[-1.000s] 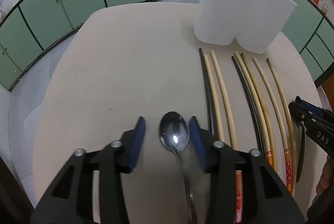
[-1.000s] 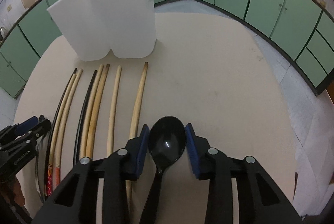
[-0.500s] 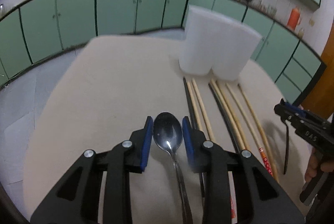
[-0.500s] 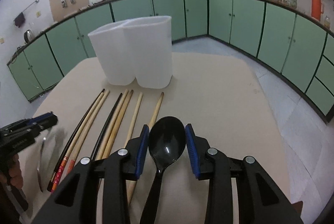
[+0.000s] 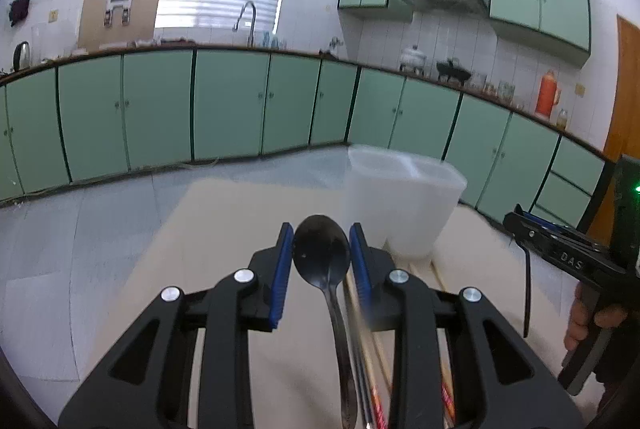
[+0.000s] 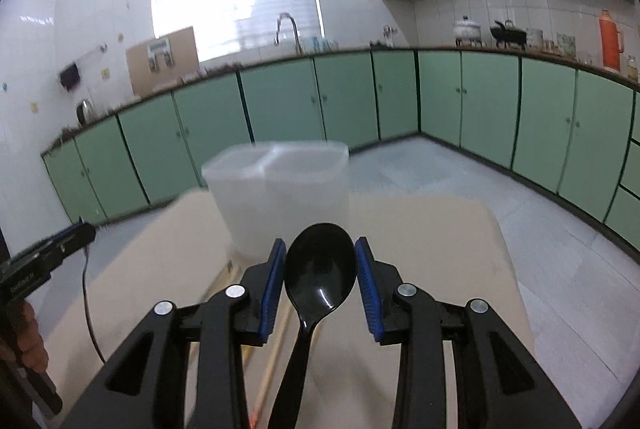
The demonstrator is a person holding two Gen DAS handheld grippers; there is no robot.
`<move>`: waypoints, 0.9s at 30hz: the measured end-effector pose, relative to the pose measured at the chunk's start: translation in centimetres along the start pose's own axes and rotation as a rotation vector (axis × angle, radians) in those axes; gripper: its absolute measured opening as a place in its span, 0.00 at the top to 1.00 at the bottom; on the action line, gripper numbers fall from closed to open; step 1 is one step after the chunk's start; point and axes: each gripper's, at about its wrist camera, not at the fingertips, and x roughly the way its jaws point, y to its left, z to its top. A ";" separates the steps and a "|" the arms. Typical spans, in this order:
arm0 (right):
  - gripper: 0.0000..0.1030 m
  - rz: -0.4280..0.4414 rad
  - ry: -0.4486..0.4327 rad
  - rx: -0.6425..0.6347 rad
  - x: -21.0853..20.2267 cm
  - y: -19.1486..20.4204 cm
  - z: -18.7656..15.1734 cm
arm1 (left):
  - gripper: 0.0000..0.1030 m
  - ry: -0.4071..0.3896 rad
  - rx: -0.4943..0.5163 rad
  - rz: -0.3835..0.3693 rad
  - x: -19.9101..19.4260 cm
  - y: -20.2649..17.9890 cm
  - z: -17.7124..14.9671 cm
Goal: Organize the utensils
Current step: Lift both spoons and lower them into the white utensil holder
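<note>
My left gripper (image 5: 322, 251) is shut on a metal spoon (image 5: 322, 249), bowl forward, lifted above the beige table (image 5: 224, 229). My right gripper (image 6: 320, 265) is shut on a black plastic spoon (image 6: 320, 269), also lifted. A white two-compartment holder (image 5: 400, 197) stands ahead and right of the left gripper; in the right wrist view the holder (image 6: 280, 193) stands just ahead. Chopsticks (image 5: 370, 361) lie on the table under the left gripper and show beside the right gripper's left finger (image 6: 276, 345).
The right gripper's body (image 5: 568, 261) and the hand holding it show at the left view's right edge. The left gripper (image 6: 44, 261) shows at the right view's left edge. Green cabinets (image 5: 200, 109) ring the room beyond the table.
Both grippers have risen and tilted up with their spoons, from near the table to above it. The left jaws closed onto the metal spoon. The holder now sits lower in both views.
</note>
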 end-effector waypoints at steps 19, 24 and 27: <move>0.66 -0.058 -0.261 -0.025 8.9 -0.3 12.1 | 0.73 -0.281 0.045 -0.080 9.1 -7.5 14.3; 0.66 -0.081 -0.210 0.013 11.4 -1.4 11.4 | 0.73 -0.221 0.062 -0.036 14.0 -8.1 13.2; 0.66 -0.081 -0.179 0.004 12.4 -1.5 10.5 | 0.73 -0.180 0.054 -0.029 15.5 -7.4 12.1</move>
